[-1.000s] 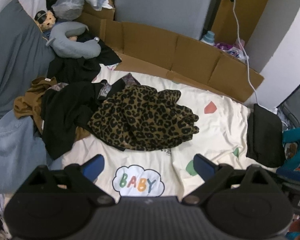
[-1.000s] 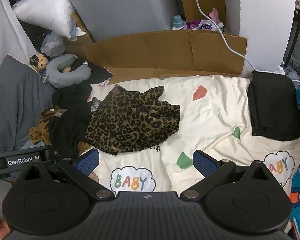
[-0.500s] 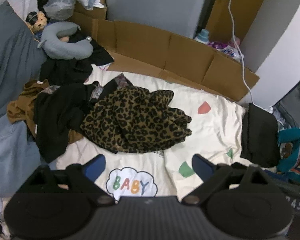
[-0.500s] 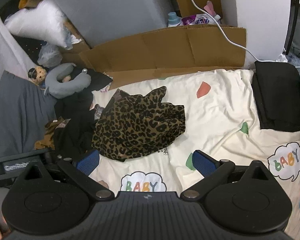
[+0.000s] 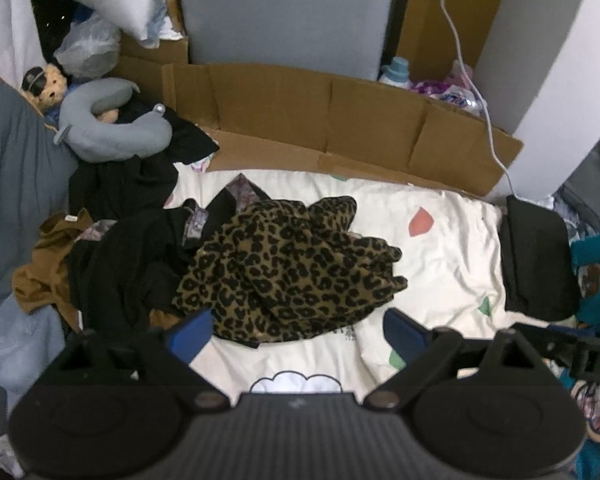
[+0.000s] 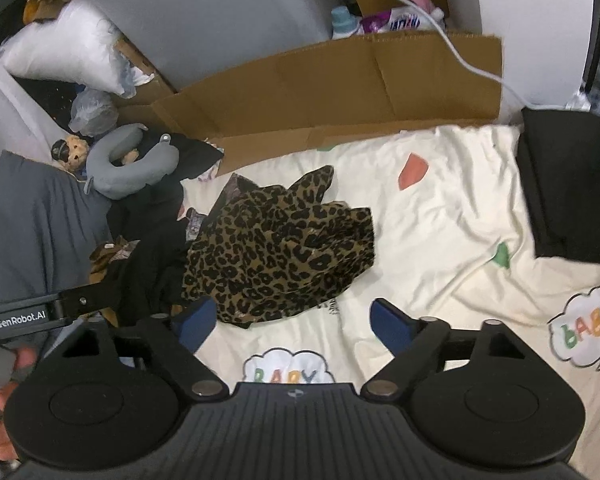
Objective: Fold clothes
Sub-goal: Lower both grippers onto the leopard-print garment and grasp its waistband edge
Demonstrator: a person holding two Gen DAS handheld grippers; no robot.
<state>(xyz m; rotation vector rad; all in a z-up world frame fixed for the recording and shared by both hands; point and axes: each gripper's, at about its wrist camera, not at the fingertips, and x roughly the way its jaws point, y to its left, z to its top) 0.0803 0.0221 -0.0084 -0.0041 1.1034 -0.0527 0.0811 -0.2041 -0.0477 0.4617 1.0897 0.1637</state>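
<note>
A crumpled leopard-print garment [image 5: 288,268] lies on the cream sheet [image 5: 452,248]; it also shows in the right wrist view [image 6: 280,252]. A pile of black and brown clothes [image 5: 112,264] lies to its left. A folded black garment [image 5: 536,256] sits at the right edge, also in the right wrist view [image 6: 568,184]. My left gripper [image 5: 296,332] is open and empty just above the leopard garment's near edge. My right gripper [image 6: 290,320] is open and empty, also at that near edge.
A cardboard wall [image 5: 340,120] stands behind the sheet. A grey neck pillow [image 5: 112,128] and a teddy bear [image 5: 44,84] lie at the back left. A white cable [image 6: 452,40] hangs at the back right. A teal garment [image 5: 596,268] lies far right.
Both grippers have moved forward and down toward the leopard-print garment, which now reaches their fingertips. Both stay open. The clothes have not moved.
</note>
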